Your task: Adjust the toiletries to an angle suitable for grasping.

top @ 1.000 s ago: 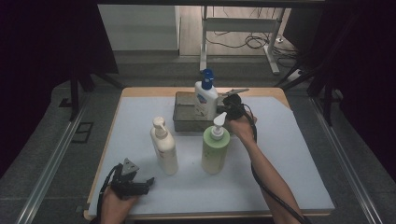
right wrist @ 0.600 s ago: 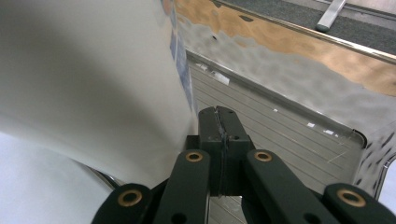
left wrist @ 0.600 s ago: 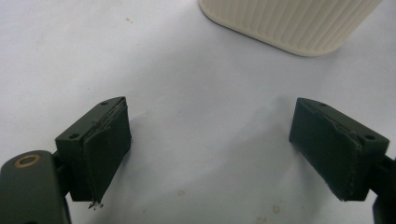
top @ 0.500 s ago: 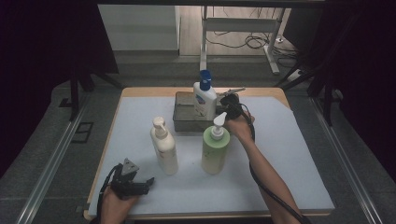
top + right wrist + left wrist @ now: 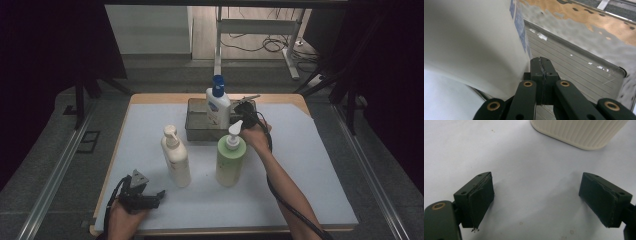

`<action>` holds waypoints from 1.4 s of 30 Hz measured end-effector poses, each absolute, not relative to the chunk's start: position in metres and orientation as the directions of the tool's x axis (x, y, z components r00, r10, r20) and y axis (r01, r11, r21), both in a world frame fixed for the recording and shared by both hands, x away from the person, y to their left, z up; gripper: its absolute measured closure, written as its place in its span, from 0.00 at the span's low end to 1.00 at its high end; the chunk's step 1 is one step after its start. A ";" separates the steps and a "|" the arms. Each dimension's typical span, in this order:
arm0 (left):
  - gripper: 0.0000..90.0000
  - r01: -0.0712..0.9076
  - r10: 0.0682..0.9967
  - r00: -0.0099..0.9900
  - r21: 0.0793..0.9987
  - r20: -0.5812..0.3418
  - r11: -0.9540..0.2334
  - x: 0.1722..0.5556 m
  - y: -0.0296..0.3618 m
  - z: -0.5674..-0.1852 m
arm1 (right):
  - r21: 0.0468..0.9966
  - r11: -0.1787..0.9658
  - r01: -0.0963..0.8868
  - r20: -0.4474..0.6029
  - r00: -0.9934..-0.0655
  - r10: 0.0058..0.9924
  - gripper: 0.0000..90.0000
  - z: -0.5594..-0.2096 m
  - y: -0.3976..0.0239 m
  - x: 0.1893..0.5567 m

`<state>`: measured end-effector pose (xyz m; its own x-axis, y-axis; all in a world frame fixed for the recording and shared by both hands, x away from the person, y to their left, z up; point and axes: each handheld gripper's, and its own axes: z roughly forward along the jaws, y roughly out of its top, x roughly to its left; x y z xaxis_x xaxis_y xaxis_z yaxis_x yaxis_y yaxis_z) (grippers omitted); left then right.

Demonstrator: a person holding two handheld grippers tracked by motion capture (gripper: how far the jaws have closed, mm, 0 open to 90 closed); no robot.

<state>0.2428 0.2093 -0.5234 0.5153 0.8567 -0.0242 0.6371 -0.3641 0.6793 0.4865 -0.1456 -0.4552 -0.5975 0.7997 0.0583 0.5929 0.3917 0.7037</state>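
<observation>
At the table's near left corner, the left gripper (image 5: 157,194) rests low over the white mat (image 5: 310,165), its jaws spread wide with nothing between them. Just ahead of it stands a cream bottle (image 5: 176,157). Right of that stands a green bottle (image 5: 230,157). Behind them a white bottle with a blue pump (image 5: 218,106) stands in the metal tray (image 5: 196,126). The right gripper (image 5: 541,65) sits clenched, pads pressed together on nothing, inside the tray just beside that white bottle.
</observation>
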 end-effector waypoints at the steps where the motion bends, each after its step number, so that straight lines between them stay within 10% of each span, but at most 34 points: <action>1: 0.14 0.637 0.857 0.515 0.679 -0.024 -0.364 0.243 0.209 -0.523 | 0.703 0.395 0.592 0.057 -0.601 0.797 1.00 -0.455 -0.144 0.486; 42: 0.14 0.637 0.857 0.515 0.680 -0.024 -0.364 0.243 0.209 -0.523 | 0.686 0.438 0.581 0.057 -0.643 0.764 0.99 -0.455 -0.113 0.492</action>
<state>0.2428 0.2093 -0.5234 0.5149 0.8569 -0.0244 0.6372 -0.3636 0.6795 0.4924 -0.1131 -0.4549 -0.6433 0.7635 0.0567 0.5807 0.4383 0.6860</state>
